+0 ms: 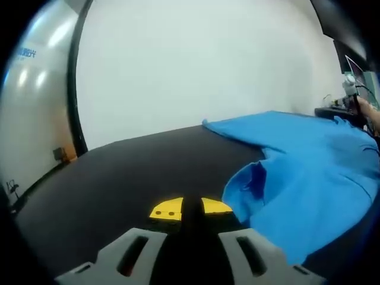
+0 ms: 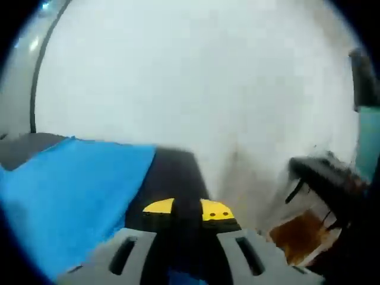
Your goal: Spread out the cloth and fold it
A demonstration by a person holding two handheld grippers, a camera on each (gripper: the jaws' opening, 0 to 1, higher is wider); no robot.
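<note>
So the bright blue rumpled fabric cloth (image 1: 303, 172) lies on the matte black table (image 1: 124, 178), off to the right of the left gripper (image 1: 190, 209), with a bunched fold just beside its yellow-tipped jaws. Those jaws look spread a little, pinching nothing. In the right gripper view the cloth (image 2: 65, 190) sits left of the right gripper (image 2: 187, 209), also spread slightly and empty. Cloth's between them, stretching far-right; the left looks nearer.

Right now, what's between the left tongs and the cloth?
Just bare black table in the left gripper view; the blue cloth lies beside the left tongs.
</note>
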